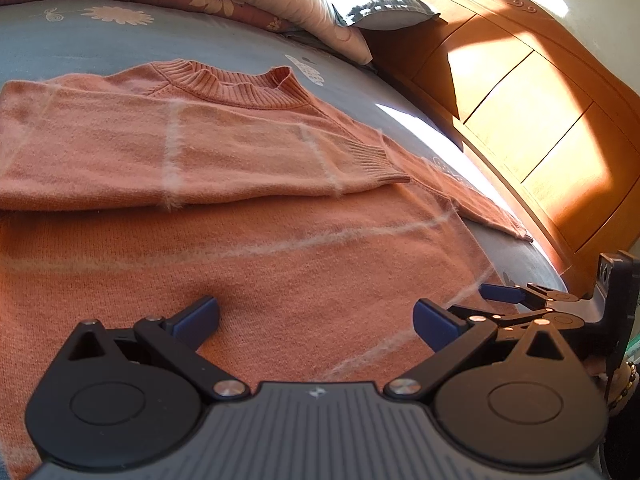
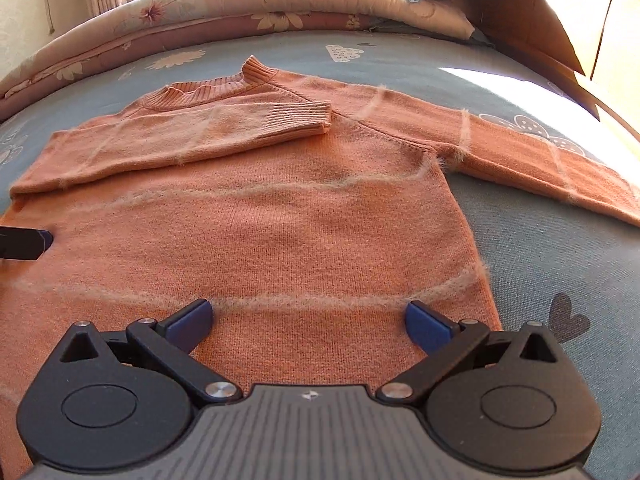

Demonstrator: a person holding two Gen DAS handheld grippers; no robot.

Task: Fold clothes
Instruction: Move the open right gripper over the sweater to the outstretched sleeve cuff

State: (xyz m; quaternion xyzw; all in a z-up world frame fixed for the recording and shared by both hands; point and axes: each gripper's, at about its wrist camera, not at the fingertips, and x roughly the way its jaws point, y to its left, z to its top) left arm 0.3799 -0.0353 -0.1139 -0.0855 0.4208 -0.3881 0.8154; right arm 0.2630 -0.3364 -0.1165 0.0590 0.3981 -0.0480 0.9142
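Observation:
An orange knit sweater [image 1: 280,248] [image 2: 304,232] with pale fuzzy stripes lies flat on the bed, collar at the far side. Its left sleeve [image 2: 192,136] is folded across the chest, ribbed cuff [image 2: 308,118] near the collar. The right sleeve [image 2: 520,152] stretches out to the right. My left gripper [image 1: 316,318] hovers open over the lower body of the sweater, nothing between its blue pads. My right gripper [image 2: 308,318] is open too, low over the hem near the sweater's right edge. It also shows at the right in the left wrist view as the right gripper [image 1: 520,300].
The bed has a grey-blue sheet [image 2: 560,264] with flower and heart prints. A rolled floral quilt [image 2: 240,4] and a grey pillow [image 1: 384,4] lie along the far side. A wooden headboard [image 1: 540,120] runs along the right, partly in sunlight.

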